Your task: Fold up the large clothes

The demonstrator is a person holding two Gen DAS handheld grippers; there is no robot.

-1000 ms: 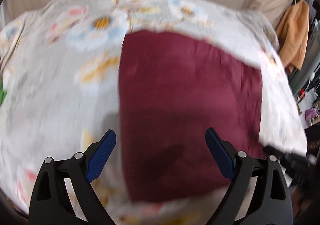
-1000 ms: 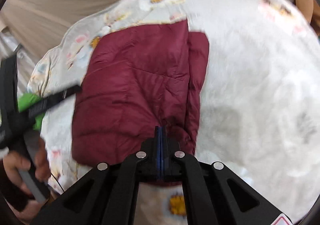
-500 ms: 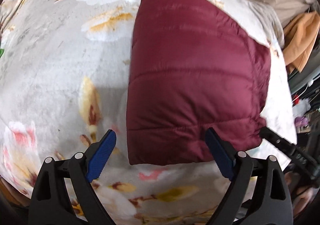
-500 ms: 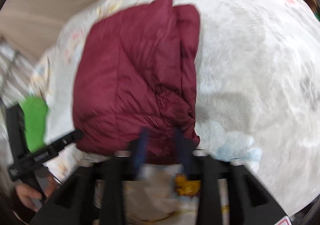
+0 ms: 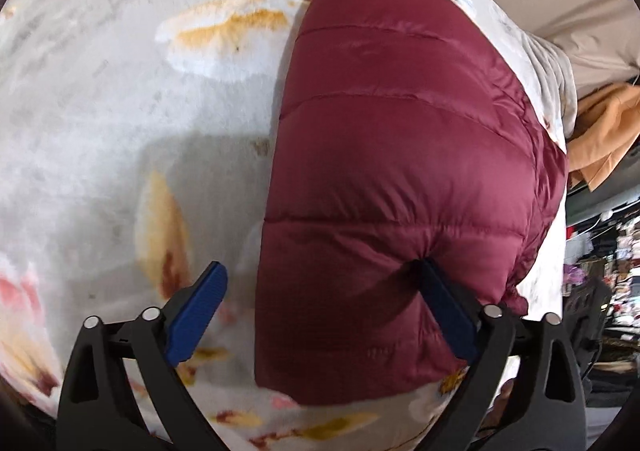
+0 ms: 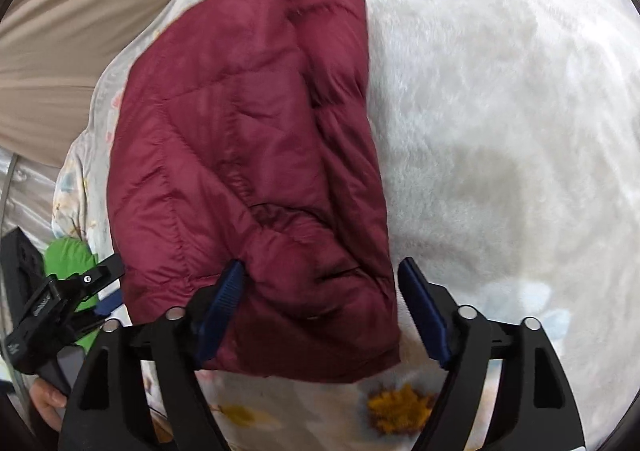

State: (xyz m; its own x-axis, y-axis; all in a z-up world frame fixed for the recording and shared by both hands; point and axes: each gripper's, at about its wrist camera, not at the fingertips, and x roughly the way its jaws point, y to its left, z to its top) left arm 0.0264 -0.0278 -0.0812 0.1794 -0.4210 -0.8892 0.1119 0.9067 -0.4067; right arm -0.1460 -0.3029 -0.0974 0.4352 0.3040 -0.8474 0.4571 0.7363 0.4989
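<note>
The maroon puffer jacket (image 5: 400,171) lies folded into a compact block on the floral fleece blanket (image 5: 120,111), its near edge just in front of both tools. The left gripper (image 5: 320,311) has its fingers spread wide; the right-hand blue pad (image 5: 444,315) presses a dent into the jacket's top panel, while the other pad stands over bare blanket. The right gripper (image 6: 320,303) is likewise spread, its left pad (image 6: 224,295) touching the bunched near corner, the other beside the jacket's edge. Neither tool pinches anything.

Risk, as a judgement: the padded fill looks springy and the shell slippery (the right wrist view shows loose layers near that corner), so the fold may puff open once pressure is removed, or a careless grab may catch only the top layer and drag it apart.

Containers: none visible in either view
</note>
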